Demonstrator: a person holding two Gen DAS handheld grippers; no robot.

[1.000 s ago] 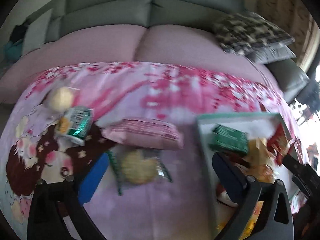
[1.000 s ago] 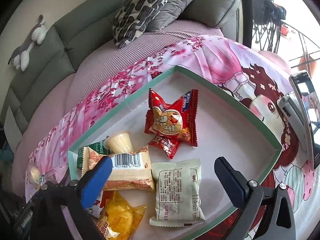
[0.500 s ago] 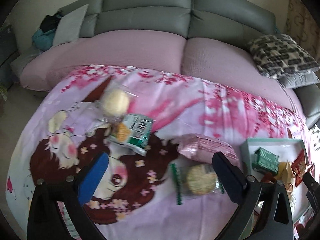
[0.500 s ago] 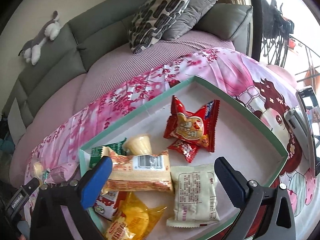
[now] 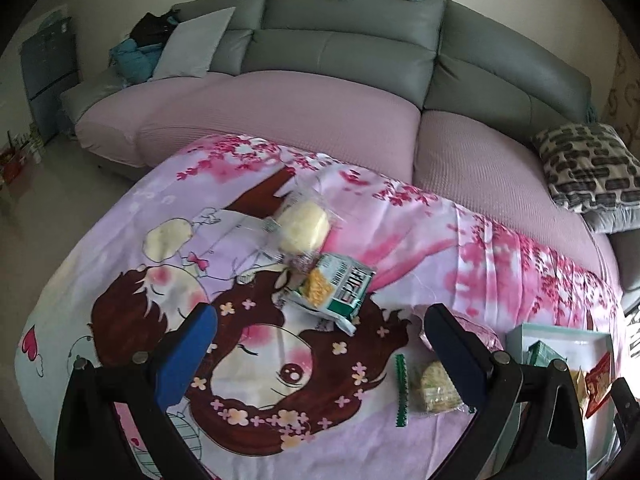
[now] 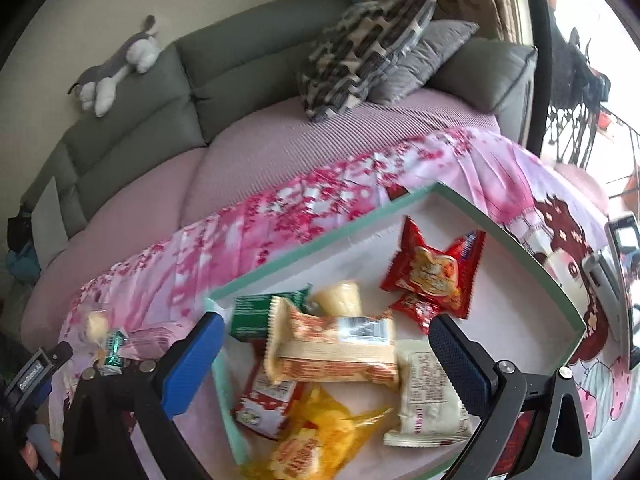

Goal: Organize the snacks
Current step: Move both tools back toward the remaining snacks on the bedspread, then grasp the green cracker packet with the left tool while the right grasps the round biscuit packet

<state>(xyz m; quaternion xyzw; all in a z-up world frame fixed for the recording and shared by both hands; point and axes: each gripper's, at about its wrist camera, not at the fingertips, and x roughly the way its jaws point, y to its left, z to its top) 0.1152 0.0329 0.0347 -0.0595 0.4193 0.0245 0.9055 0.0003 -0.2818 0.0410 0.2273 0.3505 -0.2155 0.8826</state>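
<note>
My left gripper (image 5: 320, 344) is open and empty above the pink printed cloth (image 5: 420, 248). Ahead of it lie a green and white snack packet (image 5: 338, 288) and a clear-wrapped pale bun (image 5: 304, 222). A round cracker pack (image 5: 434, 386) and a pink packet (image 5: 486, 336) lie by its right finger. My right gripper (image 6: 326, 354) is open and empty over the green-rimmed white tray (image 6: 320, 246). The tray holds an orange-striped wrapper (image 6: 332, 354), red packets (image 6: 434, 272), a white packet (image 6: 430, 396), a yellow bag (image 6: 316, 436) and a green packet (image 6: 252, 314).
A grey sofa with pink seat covers (image 5: 320, 112) runs behind the cloth. Patterned cushions (image 6: 364, 52) sit at its right end. A plush toy (image 6: 116, 68) lies on the sofa back. A phone on a stand (image 6: 620, 280) is right of the tray.
My left gripper has swung left, away from the tray, so the bun and green packet now lie ahead of it. My right gripper has drawn back a little over the tray's near left corner.
</note>
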